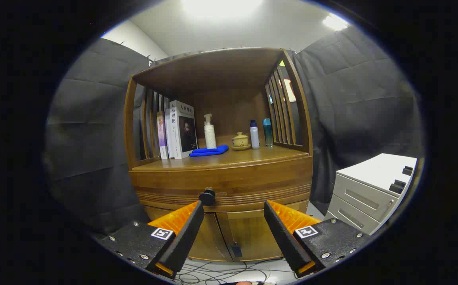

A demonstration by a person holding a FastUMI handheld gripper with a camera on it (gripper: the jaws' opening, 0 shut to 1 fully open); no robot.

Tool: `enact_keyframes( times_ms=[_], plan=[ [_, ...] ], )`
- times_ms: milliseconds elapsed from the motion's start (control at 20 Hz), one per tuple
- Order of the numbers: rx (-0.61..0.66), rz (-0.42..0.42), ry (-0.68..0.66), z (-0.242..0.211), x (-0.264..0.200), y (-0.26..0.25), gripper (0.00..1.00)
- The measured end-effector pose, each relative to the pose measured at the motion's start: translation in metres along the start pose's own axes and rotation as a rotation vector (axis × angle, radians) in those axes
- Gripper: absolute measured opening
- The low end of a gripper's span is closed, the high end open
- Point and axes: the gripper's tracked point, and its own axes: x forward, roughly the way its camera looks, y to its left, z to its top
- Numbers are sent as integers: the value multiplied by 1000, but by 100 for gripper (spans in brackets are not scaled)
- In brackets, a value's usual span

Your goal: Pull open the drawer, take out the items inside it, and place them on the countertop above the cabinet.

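So we're looking straight at the wooden cabinet (221,186) and our gripper (233,208) is spread wide with nothing between the fingers; the left finger's tip sits just under the black drawer knob (207,196), at about 5 o'clock from it, but we can't tell if it's touching; the right finger is well off to the knob's 3 o'clock; the drawer (223,184) looks closed, front flush with the cabinet, so whatever's inside is hidden from us; the countertop (229,157) above it already holds a few things under the shelf roof: some upright books (177,130) at 9 o'clock, a blue cloth (209,151) lying just beside them, a white pump bottle (209,132) standing right behind the cloth, a small lidded yellow pot (240,141) on a saucer, then a white bottle (254,134) and a teal one (267,132) toward 3 o'clock; two lower doors (235,237) sit between our fingers; a grey drawer unit (367,194) stands off at 4 o'clock; cables (221,273) on the floor at 6
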Motion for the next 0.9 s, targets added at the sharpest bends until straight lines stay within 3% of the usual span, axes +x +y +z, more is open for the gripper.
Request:
enact_keyframes(
  times_ms=[900],
  plan=[
    [19, 1, -17, 1, -10, -2, 96]
  ],
)
